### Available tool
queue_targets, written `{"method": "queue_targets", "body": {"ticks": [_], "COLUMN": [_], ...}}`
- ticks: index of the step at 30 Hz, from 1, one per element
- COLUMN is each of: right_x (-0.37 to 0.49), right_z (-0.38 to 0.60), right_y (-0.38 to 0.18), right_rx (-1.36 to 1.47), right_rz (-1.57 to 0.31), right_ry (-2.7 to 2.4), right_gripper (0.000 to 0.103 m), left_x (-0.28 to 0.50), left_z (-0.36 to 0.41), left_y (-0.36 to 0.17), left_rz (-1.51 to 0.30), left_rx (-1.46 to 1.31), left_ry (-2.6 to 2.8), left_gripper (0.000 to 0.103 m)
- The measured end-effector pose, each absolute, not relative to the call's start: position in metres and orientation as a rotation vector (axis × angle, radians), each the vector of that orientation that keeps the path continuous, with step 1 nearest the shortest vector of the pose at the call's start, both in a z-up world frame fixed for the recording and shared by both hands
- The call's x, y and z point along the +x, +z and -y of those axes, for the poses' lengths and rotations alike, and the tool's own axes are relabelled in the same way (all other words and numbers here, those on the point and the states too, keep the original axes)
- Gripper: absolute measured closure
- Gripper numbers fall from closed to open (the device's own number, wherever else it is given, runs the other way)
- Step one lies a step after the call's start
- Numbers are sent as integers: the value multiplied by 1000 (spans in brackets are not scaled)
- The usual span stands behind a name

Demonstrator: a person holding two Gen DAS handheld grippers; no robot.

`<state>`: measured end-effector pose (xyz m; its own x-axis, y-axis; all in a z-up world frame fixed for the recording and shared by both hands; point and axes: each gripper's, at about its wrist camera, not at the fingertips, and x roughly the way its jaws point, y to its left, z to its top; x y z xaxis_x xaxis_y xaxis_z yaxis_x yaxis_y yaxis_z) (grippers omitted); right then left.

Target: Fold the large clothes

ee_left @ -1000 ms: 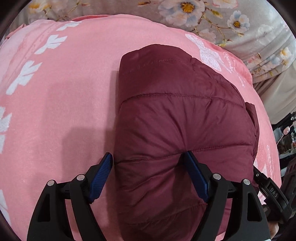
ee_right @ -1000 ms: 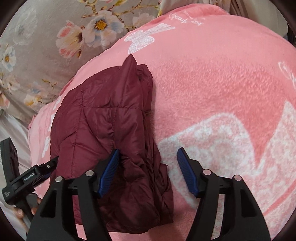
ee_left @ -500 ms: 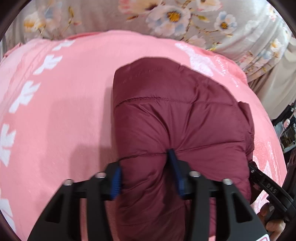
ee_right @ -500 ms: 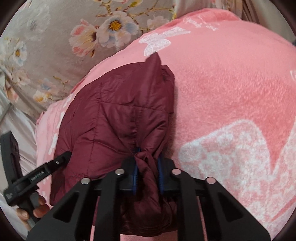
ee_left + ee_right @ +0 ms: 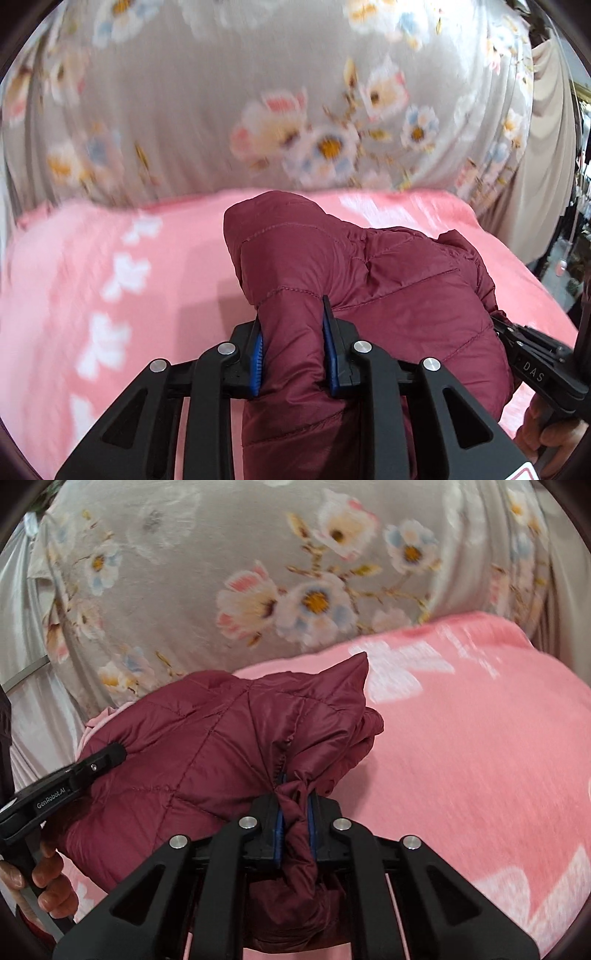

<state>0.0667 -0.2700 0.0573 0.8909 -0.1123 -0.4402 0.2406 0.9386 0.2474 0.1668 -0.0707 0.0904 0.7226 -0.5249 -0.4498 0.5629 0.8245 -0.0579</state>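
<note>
A big grey curtain (image 5: 258, 110) with flowers on it fills the back of both views. It looks blurry.

In front of it lies one pink blanket (image 5: 110, 295) with white shapes on it. It is soft and wide.

On the blanket there is one dark red puffy jacket (image 5: 369, 288). It is bunched up into a fat bundle. In the left wrist view, its long side runs from the near edge away toward the curtain, and one rounded end pokes up at the far side. In the right wrist view, the jacket (image 5: 207, 753) has a pointed corner sticking up toward the curtain. The near part hangs down below the fingers.

There are two black grippers with blue pads. The left gripper (image 5: 293, 354) squeezes a thick fold of the jacket between its blue pads (image 5: 257, 354), so its fingers stay partly apart. The right gripper (image 5: 294, 819) pinches a thin, wrinkled bit of the jacket, and its fingers are almost together.

Each view also shows the other gripper at the side, pressed against the jacket. The one at the right edge of the left view has the letters "DAS" on it. The one at the left edge of the right view reads "GenRobot.AI". A hand (image 5: 51, 882) holds that handle.
</note>
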Motion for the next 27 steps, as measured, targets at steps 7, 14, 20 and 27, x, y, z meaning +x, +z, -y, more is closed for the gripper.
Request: {"method": "queue_targets", "body": {"ticks": [7, 14, 20, 27], "right_x": [162, 250, 280, 292], "right_z": [232, 208, 202, 214], "right_y": [66, 22, -21, -31], "right_rx": [218, 178, 152, 221], "right_rz": [-395, -469, -542, -650], "right_ry": [-135, -103, -86, -80], "right_gripper": [95, 95, 95, 90], "left_x": [244, 321, 348, 357], "left_z": [33, 9, 3, -3], "left_y": [101, 60, 5, -13], "left_rz": [-385, -413, -480, -567], "left_rx": [122, 150, 188, 165], "left_ry": [-520, -449, -413, -365], "left_gripper": [81, 81, 80, 59]}}
